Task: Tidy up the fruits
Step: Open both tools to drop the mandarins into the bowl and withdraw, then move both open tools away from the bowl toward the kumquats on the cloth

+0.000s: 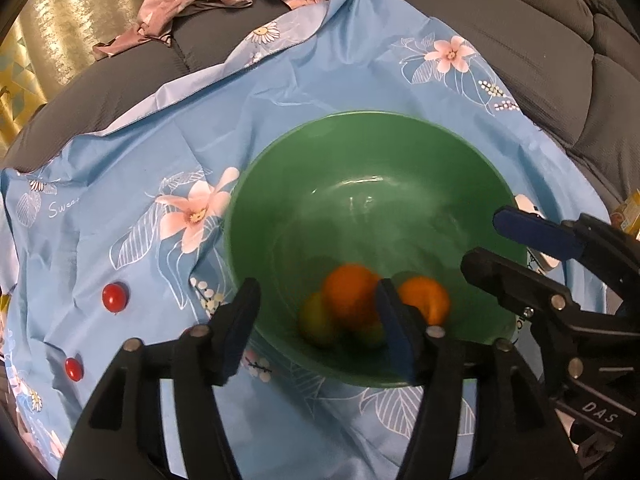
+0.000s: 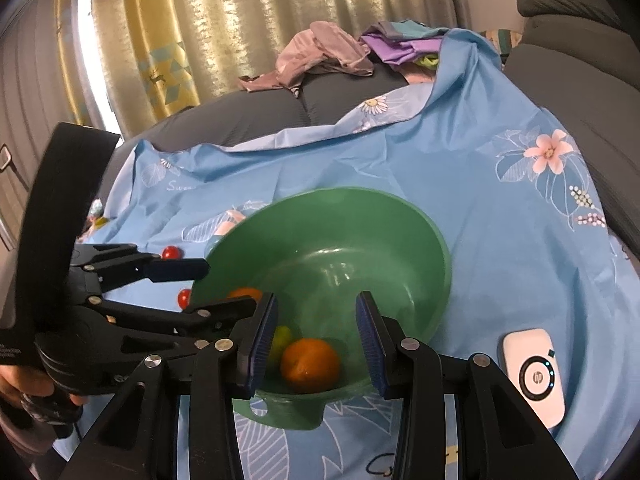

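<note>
A green bowl stands on a blue flowered cloth. In its bottom lie two oranges and a couple of green fruits, blurred in the left wrist view. My left gripper hangs over the bowl's near-left rim, open, with nothing between its pads. My right gripper hovers over the bowl's other side, also open and empty. Two red tomatoes rest on the cloth left of the bowl.
The cloth covers a grey sofa. Crumpled clothes are piled at the back. A white HP device lies on the cloth right of the bowl. A hand holds the left gripper's handle.
</note>
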Demonstrator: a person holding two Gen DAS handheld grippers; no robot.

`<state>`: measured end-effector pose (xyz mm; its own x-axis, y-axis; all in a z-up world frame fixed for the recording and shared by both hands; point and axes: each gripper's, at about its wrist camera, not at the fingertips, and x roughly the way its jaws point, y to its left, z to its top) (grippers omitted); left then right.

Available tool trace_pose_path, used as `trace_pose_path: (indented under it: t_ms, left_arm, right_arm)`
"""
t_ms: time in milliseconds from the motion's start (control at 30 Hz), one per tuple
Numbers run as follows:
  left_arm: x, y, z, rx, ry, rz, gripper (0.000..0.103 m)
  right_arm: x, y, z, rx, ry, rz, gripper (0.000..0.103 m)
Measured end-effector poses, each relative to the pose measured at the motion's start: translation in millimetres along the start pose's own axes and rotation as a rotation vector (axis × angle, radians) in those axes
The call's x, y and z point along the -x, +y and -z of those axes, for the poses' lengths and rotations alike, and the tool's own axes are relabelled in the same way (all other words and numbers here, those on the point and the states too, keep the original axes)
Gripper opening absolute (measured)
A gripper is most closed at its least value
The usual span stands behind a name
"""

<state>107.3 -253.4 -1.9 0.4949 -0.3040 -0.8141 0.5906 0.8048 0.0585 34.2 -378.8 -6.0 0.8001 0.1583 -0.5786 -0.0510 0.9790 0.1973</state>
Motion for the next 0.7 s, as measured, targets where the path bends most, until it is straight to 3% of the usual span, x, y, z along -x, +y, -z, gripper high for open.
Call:
trace_pose_path:
  t_ms: [200,300,500,700]
  left_arm:
    - [21,15,16,0.032,-0.017,0.010,0.077]
    - [34,27,36,0.072,-0.014,-0.002,0.082]
    - [56,56,80,0.163,0.019,-0.059,0.085]
    - [81,81,120,0.250,0.023,-0.093,0.085]
  right_arm:
    - [14,0,3,-0.039,-0.028,-0.031,0.041]
    - [25,9,9,-0.036,-0.049,-0.096,0.041]
    - [30,36,20,0.005,-0.025,-0.194,0.041]
    - [36,61,27,0.048,0.004,-0.236,0.041]
